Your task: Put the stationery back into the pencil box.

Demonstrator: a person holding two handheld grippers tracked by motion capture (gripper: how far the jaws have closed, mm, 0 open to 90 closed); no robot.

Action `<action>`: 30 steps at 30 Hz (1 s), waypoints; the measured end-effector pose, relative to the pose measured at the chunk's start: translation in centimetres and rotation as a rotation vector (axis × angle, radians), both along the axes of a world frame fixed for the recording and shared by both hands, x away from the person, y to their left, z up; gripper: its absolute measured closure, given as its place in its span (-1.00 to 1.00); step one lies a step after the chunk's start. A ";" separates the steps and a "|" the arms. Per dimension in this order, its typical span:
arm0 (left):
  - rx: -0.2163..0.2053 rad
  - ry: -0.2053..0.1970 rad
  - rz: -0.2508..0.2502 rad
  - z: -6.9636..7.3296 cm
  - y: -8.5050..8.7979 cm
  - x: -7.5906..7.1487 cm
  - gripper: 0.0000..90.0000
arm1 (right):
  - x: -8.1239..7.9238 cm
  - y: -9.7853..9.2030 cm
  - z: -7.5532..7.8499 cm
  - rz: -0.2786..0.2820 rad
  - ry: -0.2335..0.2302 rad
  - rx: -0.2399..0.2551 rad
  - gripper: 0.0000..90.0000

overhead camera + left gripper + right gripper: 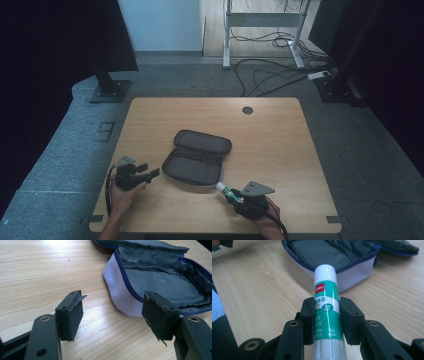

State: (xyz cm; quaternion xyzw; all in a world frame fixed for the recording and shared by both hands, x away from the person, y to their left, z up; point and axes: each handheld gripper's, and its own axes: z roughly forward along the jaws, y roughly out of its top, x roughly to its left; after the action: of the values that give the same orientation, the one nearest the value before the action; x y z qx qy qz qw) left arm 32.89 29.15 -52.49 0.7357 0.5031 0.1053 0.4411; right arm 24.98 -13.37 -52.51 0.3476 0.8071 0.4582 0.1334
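Note:
A grey zip pouch point(196, 157) lies unzipped and spread flat in the middle of the wooden table point(280, 130). In the right gripper view a green and white glue stick point(326, 295) lies between the jaws, white cap towards the pouch point(324, 257); my right gripper point(327, 315) is shut on it. From above, that gripper point(233, 194) sits near the table's front edge with the glue stick point(223, 188) pointing at the pouch. My left gripper point(150, 172) rests left of the pouch, open. Its jaws point(113, 315) stand wide apart just short of the pouch's rim point(120, 300).
A round cable hole point(247, 110) sits at the table's far edge. Behind the table are dark stands point(107, 85), a metal frame point(227, 35) and loose cables point(270, 70) on the carpet.

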 end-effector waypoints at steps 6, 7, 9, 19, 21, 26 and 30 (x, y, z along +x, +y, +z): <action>-0.003 0.004 0.004 0.0 0.2 0.0 -0.26 | 0.2 -0.1 0.8 -0.005 -0.011 0.026 0.45; -0.004 0.004 0.003 0.0 0.2 0.0 -0.26 | 0.2 -0.2 0.9 -0.007 -0.014 0.026 0.45; -0.002 0.004 0.002 0.0 0.1 0.0 -0.26 | 0.4 -0.1 1.1 -0.010 -0.020 0.029 0.45; -0.003 0.007 -0.008 -0.2 -0.1 0.2 -0.25 | 1.7 1.1 2.7 -0.005 -0.041 0.053 0.45; -0.002 0.009 -0.009 -0.2 -0.1 0.2 -0.25 | 2.1 1.5 2.9 0.000 -0.048 0.052 0.45; -0.002 0.011 -0.013 -0.2 -0.2 0.2 -0.25 | 3.0 2.2 3.3 0.008 -0.052 0.058 0.45; -0.003 0.010 -0.010 -0.2 -0.1 0.2 -0.25 | 4.1 2.9 3.3 0.010 -0.046 0.064 0.45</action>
State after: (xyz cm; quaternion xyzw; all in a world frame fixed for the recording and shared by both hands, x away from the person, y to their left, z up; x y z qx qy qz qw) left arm 33.07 29.07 -52.71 0.7380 0.5018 0.0986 0.4404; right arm 29.08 -10.50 -49.23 0.3369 0.7904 0.4925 0.1385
